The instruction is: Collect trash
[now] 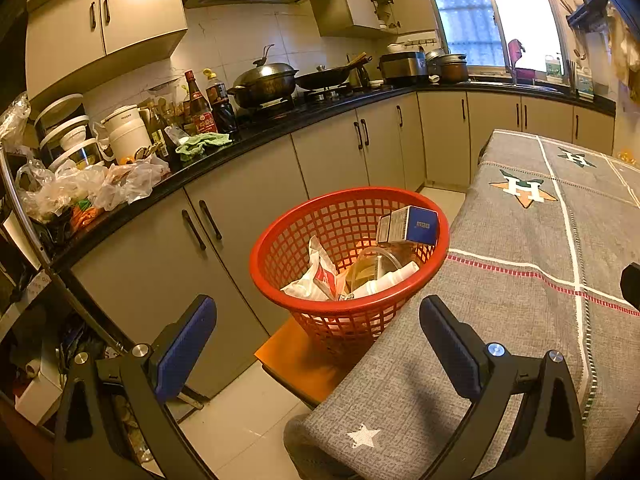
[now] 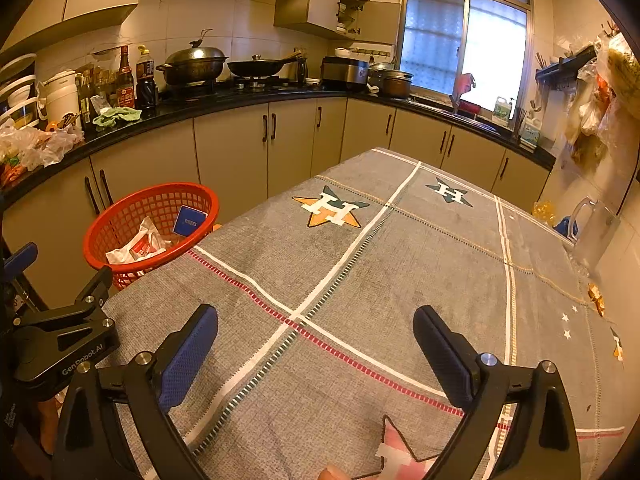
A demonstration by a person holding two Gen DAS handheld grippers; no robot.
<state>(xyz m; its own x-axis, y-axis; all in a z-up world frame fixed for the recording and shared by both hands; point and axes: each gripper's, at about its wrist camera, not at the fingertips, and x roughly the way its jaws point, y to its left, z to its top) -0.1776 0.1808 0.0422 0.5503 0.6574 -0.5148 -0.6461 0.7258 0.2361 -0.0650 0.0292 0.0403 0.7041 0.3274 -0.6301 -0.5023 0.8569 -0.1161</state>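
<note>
Left claw [image 1: 318, 344] and right claw [image 2: 316, 354], both spread wide and empty, hover over the grey cloth-covered worktop [image 2: 400, 264]. The round red plastic lattice basket [image 1: 348, 200], beside the worktop's left edge, already holds a blue-and-white carton [image 1: 408, 226], a white wrapper [image 1: 320, 276] and cups just ahead of the left claw. Collection appears nearly complete; the next move calls for finding any remaining scrap, perhaps the small golden bits [image 2: 596, 298] at the worktop's far right edge.
</note>
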